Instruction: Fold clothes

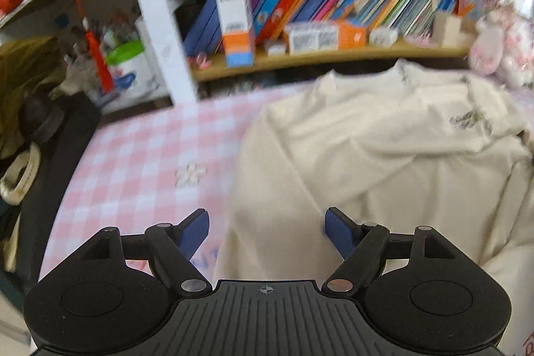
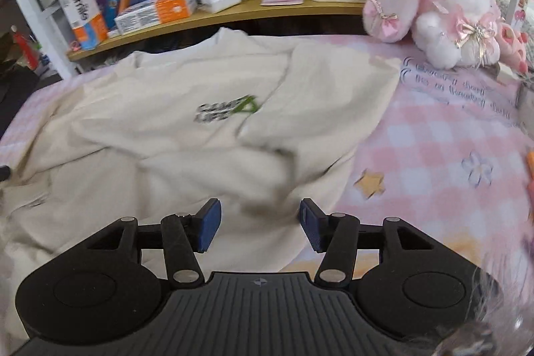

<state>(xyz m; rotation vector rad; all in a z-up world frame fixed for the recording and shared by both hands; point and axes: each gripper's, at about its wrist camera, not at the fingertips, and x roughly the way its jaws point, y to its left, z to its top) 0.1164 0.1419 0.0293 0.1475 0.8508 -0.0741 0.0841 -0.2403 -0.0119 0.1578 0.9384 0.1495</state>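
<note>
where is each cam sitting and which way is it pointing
Left wrist: on the left gripper, angled down over the shirt's left edge toward the bookshelf; only its own open fingers show.
Right wrist: on the right gripper, angled down over the shirt's right side toward the plush; only its own open fingers show.
Shared: shirt, checked cloth, bookshelf, plush.
</note>
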